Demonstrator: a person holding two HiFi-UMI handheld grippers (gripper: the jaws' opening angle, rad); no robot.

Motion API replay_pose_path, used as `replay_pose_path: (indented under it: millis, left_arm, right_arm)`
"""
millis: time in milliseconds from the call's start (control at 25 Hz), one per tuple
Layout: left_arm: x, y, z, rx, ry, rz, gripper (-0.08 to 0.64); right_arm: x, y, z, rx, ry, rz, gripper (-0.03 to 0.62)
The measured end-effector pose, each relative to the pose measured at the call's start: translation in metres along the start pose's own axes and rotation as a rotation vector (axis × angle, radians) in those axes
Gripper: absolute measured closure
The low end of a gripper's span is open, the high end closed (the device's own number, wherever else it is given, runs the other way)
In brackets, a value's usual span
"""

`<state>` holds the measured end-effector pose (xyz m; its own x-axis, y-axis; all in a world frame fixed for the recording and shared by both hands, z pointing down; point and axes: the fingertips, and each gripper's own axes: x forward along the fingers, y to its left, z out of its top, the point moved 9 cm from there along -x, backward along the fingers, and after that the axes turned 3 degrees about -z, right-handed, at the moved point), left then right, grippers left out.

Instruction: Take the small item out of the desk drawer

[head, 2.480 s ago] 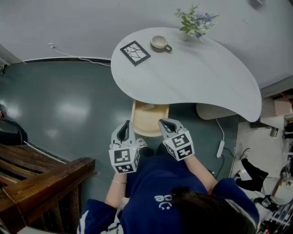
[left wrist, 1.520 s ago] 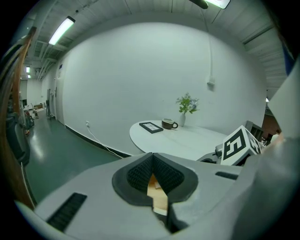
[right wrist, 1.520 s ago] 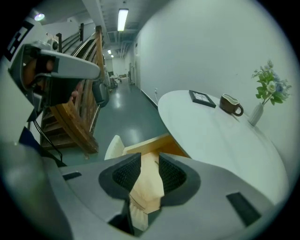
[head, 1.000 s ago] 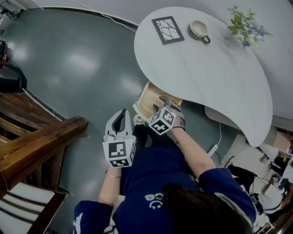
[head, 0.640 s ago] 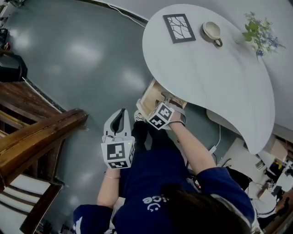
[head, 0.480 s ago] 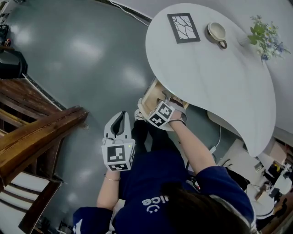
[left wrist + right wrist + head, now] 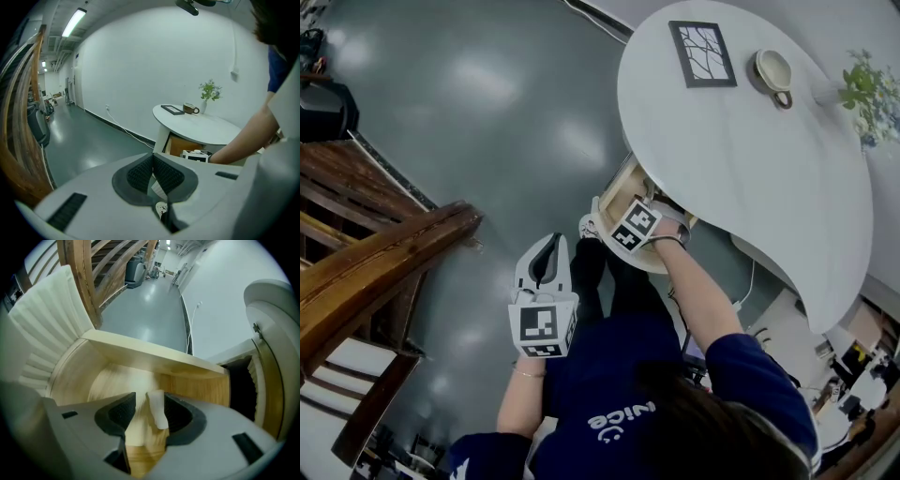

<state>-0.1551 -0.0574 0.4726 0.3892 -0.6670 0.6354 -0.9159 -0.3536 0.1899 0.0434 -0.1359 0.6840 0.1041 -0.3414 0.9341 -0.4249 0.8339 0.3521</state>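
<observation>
In the drawer [image 7: 140,355], right gripper [image 7: 147,403] now lowered, jaws apart around small item [image 7: 157,411], left gripper [image 7: 153,160] closed.

Shows even overhead lighting, with soft glare patches on the floor [image 7: 483,82] in the head view. Catches a bright ceiling strip light [image 7: 74,21]. Bends and darkens toward both gripper views' edges. Blurs the drawer [image 7: 112,378] interior close to the lens.
</observation>
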Motion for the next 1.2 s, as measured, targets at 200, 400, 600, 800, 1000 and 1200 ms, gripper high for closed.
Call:
replay_pose_path:
  millis: [200, 400, 600, 800, 1000, 1200]
  left_arm:
    - [0.001, 0.003, -0.006, -0.015, 0.020, 0.008, 0.555]
    - [0.002, 0.004, -0.012, -0.029, 0.034, 0.016, 0.555]
    - [0.004, 0.005, -0.013, -0.029, 0.041, 0.023, 0.555]
    - [0.004, 0.003, -0.018, -0.019, 0.065, 0.023, 0.555]
    - [0.004, 0.001, -0.020, -0.032, 0.071, 0.024, 0.555]
    - [0.004, 0.002, -0.022, -0.045, 0.075, 0.033, 0.556]
  right_arm:
    - [0.014, -0.001, -0.003, -0.031, 0.019, 0.002, 0.394]
    - [0.027, -0.002, -0.007, -0.058, 0.043, -0.006, 0.394]
    - [0.036, -0.002, -0.011, -0.087, 0.058, -0.006, 0.394]
    - [0.043, -0.007, -0.010, -0.099, 0.062, -0.007, 0.381]
    - [0.051, -0.012, -0.008, -0.130, 0.075, -0.004, 0.383]
    - [0.052, -0.013, -0.007, -0.134, 0.080, 0.032, 0.399]
